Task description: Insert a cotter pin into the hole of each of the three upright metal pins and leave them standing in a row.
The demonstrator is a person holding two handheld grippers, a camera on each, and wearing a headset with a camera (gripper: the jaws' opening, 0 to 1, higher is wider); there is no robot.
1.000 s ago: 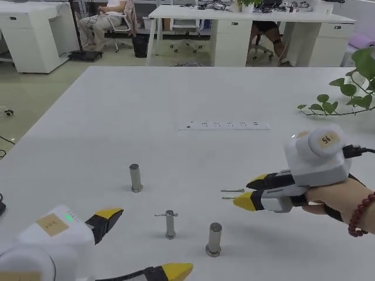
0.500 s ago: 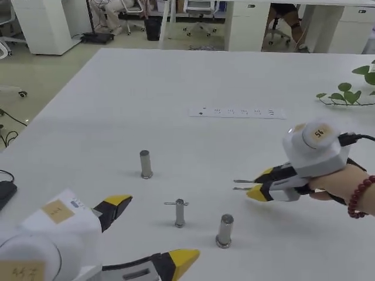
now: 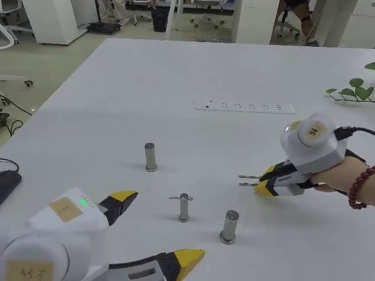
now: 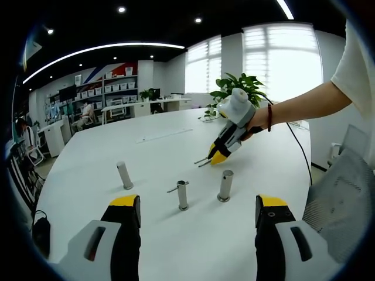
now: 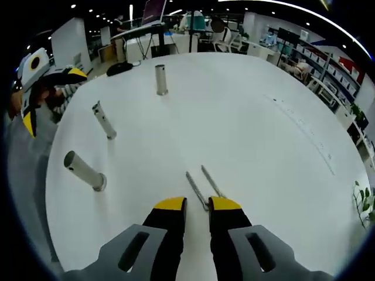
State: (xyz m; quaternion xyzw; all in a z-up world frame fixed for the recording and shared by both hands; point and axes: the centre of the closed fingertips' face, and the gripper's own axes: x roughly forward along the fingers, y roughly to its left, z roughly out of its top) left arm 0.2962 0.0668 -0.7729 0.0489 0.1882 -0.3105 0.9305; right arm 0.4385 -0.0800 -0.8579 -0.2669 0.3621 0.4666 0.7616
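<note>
On a white table (image 3: 246, 64) stand a rear metal pin (image 3: 150, 157), a middle metal pin (image 3: 184, 208) with a cotter pin (image 3: 177, 198) through it, and a front metal pin (image 3: 229, 226). To their right, the right gripper (image 3: 258, 186) pinches a second cotter pin (image 3: 248, 180). The left gripper (image 3: 158, 227) hovers nearby, jaws wide apart.

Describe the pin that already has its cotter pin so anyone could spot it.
On the white table, three upright metal pins stand in a slanted row. Take the middle pin: a thin cotter pin crosses its top, while the far pin and near pin are bare.

White desks (image 4: 140, 108), office chair (image 4: 32, 153), potted plant (image 4: 237, 88), bright windows (image 4: 281, 55), dark spot-lit ceiling (image 4: 146, 23).
</note>
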